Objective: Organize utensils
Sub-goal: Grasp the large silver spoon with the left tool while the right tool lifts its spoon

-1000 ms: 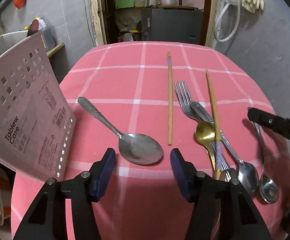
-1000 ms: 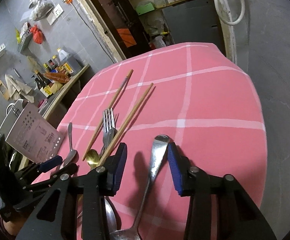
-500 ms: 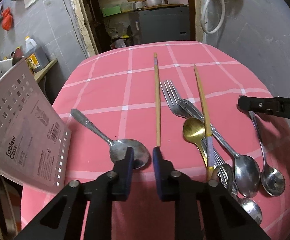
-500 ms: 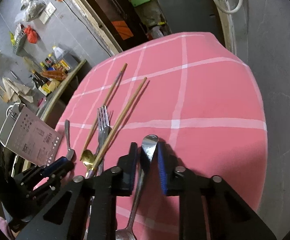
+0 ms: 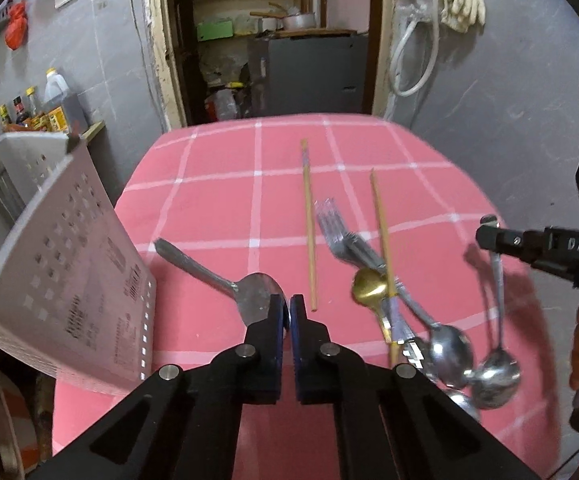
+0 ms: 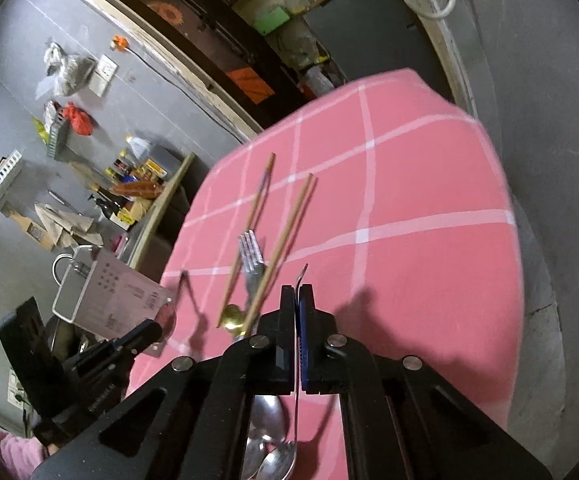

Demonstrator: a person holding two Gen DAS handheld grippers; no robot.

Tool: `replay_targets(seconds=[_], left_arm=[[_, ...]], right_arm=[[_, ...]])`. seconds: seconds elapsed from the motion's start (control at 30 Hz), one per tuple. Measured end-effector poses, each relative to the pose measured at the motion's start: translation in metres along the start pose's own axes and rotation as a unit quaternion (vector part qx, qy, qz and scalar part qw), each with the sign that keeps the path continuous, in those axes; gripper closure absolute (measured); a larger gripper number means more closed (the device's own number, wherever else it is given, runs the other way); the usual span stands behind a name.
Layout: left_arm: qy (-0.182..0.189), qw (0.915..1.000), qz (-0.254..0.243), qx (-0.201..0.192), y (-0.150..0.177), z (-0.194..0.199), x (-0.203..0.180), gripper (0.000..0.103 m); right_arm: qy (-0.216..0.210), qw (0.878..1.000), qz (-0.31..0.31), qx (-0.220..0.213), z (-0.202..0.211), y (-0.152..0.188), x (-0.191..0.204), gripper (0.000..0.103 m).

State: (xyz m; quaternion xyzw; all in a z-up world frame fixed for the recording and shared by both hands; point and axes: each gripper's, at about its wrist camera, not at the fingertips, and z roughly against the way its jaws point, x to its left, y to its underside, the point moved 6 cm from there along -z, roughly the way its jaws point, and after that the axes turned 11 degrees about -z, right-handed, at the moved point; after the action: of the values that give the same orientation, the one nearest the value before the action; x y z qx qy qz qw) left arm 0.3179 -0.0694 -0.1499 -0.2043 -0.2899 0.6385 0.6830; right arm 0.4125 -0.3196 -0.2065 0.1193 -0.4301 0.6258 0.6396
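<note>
The left gripper (image 5: 289,312) has its two blue pads pressed on the rim of the bowl of a large steel spoon (image 5: 225,280), whose handle points away toward the grey perforated tableware case (image 5: 69,280) at the left edge of the pink checked tablecloth (image 5: 229,208). The right gripper (image 6: 298,300) is also closed, and it pinches the thin handle of a small steel spoon (image 6: 295,432); this spoon hangs with its bowl downward, above the tablecloth. To the right of the large spoon lies one wooden chopstick (image 5: 309,232). Further right is a heap: a fork (image 5: 335,232), a gold spoon (image 5: 369,286), a second chopstick (image 5: 381,240) across them, and another steel spoon (image 5: 447,346). The small spoon hangs at the right side of this heap, near the tablecloth's right edge.
</note>
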Motion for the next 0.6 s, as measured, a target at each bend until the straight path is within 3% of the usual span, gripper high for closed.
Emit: replay_targets(seconds=[0.3, 0.6], left_arm=[[0.077, 0.9946, -0.023, -0.066, -0.034, 0.070, -0.002, 0.101], [0.155, 0.9832, 0.034, -0.090, -0.054, 0.121, 0.032, 0.101]], right_arm=[[-0.004, 0.996, 0.042, -0.085, 0.063, -0.001, 0.044, 0.101], [-0.031, 0.982, 0.098, -0.158, 0.113, -0.017, 0.118, 0.101]])
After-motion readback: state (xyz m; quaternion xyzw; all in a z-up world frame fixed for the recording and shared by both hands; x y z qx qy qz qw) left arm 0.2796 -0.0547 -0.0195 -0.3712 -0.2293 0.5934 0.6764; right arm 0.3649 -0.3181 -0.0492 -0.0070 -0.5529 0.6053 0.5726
